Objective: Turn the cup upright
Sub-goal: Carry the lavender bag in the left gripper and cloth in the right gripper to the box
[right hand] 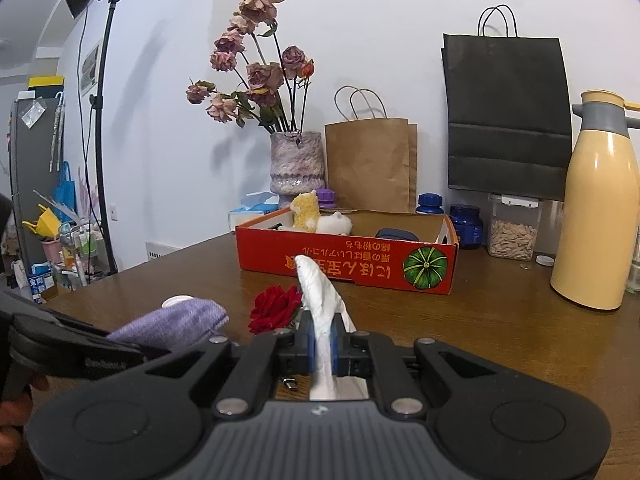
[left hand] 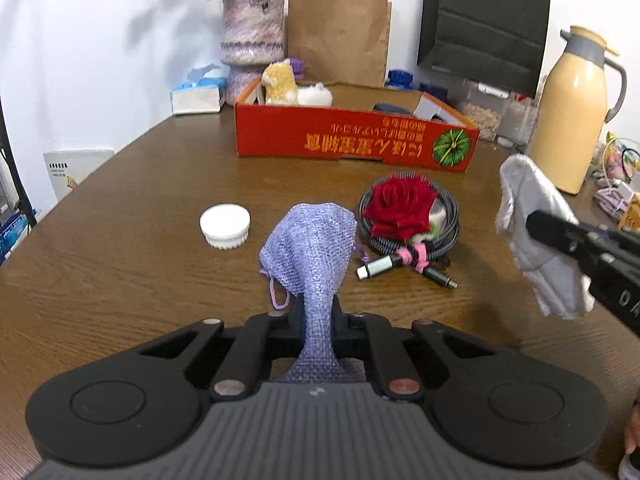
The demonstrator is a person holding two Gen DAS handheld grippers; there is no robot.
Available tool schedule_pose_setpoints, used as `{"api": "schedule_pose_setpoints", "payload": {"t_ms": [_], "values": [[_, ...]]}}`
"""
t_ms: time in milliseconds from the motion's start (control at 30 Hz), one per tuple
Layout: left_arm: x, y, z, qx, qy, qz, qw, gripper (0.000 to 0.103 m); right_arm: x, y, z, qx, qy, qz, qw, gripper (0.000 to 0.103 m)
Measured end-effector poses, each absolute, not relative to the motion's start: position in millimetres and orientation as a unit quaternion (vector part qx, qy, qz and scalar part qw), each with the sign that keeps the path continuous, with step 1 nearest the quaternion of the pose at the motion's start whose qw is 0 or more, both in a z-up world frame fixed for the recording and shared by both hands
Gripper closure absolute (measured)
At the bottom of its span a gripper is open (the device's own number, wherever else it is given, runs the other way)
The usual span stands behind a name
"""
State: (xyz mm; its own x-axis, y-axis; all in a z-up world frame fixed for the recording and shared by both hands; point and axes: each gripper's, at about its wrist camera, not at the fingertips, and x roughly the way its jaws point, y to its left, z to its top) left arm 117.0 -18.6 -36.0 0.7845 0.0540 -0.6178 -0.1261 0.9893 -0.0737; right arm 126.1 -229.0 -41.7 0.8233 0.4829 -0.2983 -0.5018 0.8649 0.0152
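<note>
My left gripper (left hand: 318,320) pinches a purple woven pouch (left hand: 308,240), my right gripper (right hand: 324,344) a white cloth (right hand: 320,296), both sticking forward toward the red box (left hand: 352,136) with its upside-down orange Japanese print.

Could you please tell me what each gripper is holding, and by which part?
Left gripper: purple mesh pouch, pinched at one end. Right gripper: white cloth, pinched mid-length.

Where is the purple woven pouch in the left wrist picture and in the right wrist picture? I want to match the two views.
Left wrist view: the purple pouch is at the centre, pinched in the left gripper.
Right wrist view: the pouch is at the lower left, behind the left gripper.
Shared landmark: the red rose, just right of the pouch in both.
</note>
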Motion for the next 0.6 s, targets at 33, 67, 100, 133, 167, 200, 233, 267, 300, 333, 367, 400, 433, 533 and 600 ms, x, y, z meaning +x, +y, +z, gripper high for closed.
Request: {"api": "schedule_pose_setpoints", "payload": {"t_ms": [33, 67, 100, 133, 167, 200, 233, 267, 300, 333, 367, 400, 433, 533, 600], "values": [[116.1, -17.1, -32.8, -0.056, 0.321, 0.046, 0.944, 0.093, 125.8, -228.7, -41.0, -0.031, 0.147, 0.257, 0.955, 0.096], [115.4, -15.8, -29.5, -0.057, 0.317, 0.045, 0.946, 0.093, 125.8, -228.8, -40.6, -0.029, 0.147, 0.255, 0.955, 0.096], [114.7, -14.6, -26.4, -0.057, 0.314, 0.042, 0.947, 0.093, 125.9, -228.3, -39.6, -0.028, 0.146, 0.253, 0.956, 0.096], [114.4, -13.3, -23.1, -0.058, 0.310, 0.040, 0.948, 0.093, 126.1, -228.8, -39.1, -0.027, 0.145, 0.252, 0.956, 0.096], [114.5, -12.0, -19.7, -0.059, 0.307, 0.039, 0.949, 0.093, 126.8, -228.5, -38.0, -0.025, 0.145, 0.250, 0.957, 0.096], [114.7, -10.6, -16.2, -0.060, 0.303, 0.037, 0.950, 0.093, 127.5, -228.5, -36.9, -0.023, 0.144, 0.249, 0.957, 0.096], [115.4, -9.3, -12.4, -0.061, 0.299, 0.034, 0.952, 0.093, 128.4, -228.5, -35.8, -0.022, 0.144, 0.248, 0.958, 0.096], [115.9, -8.4, -9.2, -0.061, 0.295, 0.033, 0.953, 0.093, 129.5, -228.2, -34.5, -0.020, 0.143, 0.246, 0.958, 0.096], [116.6, -7.7, -6.0, -0.061, 0.291, 0.031, 0.954, 0.093, 130.9, -227.5, -32.8, -0.019, 0.142, 0.245, 0.959, 0.096], [117.9, -6.8, -2.5, -0.061, 0.288, 0.030, 0.955, 0.093, 132.3, -227.0, -31.3, -0.018, 0.141, 0.244, 0.959, 0.096], [119.0, -6.0, 0.4, -0.061, 0.284, 0.028, 0.956, 0.093, 133.3, -226.7, -30.2, -0.017, 0.140, 0.243, 0.960, 0.096], [120.3, -5.3, 3.5, -0.062, 0.281, 0.026, 0.957, 0.093, 135.0, -225.7, -28.3, -0.016, 0.139, 0.242, 0.960, 0.096], [121.9, -4.6, 6.7, -0.063, 0.278, 0.023, 0.958, 0.093, 136.3, -225.1, -26.9, -0.015, 0.138, 0.241, 0.960, 0.096], [128.3, -2.8, 15.5, -0.064, 0.268, 0.018, 0.961, 0.093, 141.1, -222.9, -21.8, -0.013, 0.134, 0.238, 0.962, 0.096], [133.9, -1.3, 20.1, -0.065, 0.263, 0.015, 0.962, 0.093, 145.2, -221.5, -18.1, -0.011, 0.132, 0.235, 0.963, 0.096]]}}
